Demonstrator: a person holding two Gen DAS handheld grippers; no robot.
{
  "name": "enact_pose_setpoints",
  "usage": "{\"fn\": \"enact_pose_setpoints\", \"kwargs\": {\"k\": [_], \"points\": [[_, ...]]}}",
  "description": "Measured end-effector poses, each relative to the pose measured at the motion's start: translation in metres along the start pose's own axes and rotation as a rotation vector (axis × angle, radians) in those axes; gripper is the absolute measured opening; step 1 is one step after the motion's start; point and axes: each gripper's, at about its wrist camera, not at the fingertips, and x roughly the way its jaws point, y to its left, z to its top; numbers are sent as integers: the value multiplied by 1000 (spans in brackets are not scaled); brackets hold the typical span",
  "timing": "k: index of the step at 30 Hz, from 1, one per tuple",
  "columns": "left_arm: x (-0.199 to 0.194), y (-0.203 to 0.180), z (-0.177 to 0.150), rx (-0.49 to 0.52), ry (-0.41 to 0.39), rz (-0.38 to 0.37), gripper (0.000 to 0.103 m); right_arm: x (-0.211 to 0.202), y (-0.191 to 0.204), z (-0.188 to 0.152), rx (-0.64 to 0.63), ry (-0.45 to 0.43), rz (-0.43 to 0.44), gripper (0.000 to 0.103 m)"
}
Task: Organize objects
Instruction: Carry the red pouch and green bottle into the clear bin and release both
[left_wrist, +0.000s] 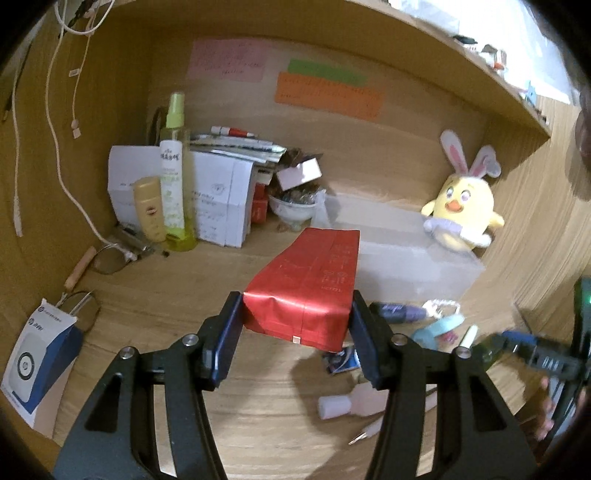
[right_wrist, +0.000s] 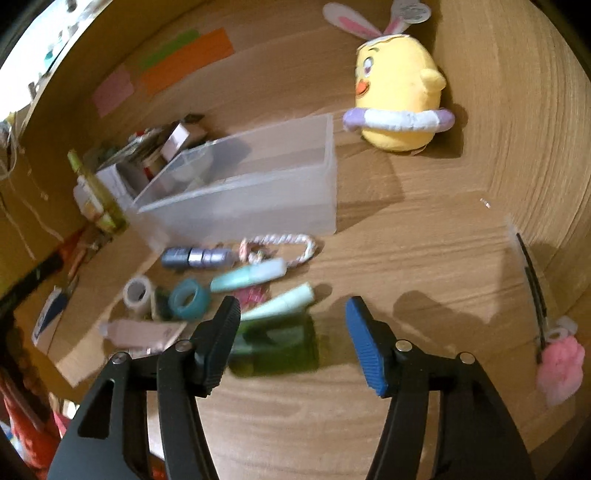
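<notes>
Barely started on this tidy-up, I'd say. The clear bin (right_wrist: 258, 192) looks empty as far as I can tell, and the small stuff sits loose on the desk (right_wrist: 406, 258) in front of it: grey tube (right_wrist: 199, 257), teal tape ring (right_wrist: 189, 299), mint tube (right_wrist: 247, 277), braided loop (right_wrist: 284, 248).

My left hand-held gripper (left_wrist: 296, 325) is clamped on the red packet (left_wrist: 306, 288), holding it up off the desk, pointing toward the bin. My right hand-held gripper (right_wrist: 291, 336) hangs low over the desk, jaws apart, nothing in them, green bottle (right_wrist: 277, 347) just under.
</notes>
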Motion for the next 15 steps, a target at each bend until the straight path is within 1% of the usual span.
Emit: {"fn": "enact_pose_setpoints", "kwargs": {"k": [4, 8, 11, 15], "points": [[-2, -7, 7, 0, -25, -23, 56, 2, 9, -9, -16, 29, 30, 56], [-1, -20, 12, 27, -44, -26, 56, 3, 13, -13, -39, 18, 35, 56], [2, -27, 15, 43, -50, -36, 56, 4, 14, -13, -36, 35, 63, 56], [8, -36, 17, 58, -49, -54, 56, 5, 21, -12, -62, 33, 49, 56]]}}
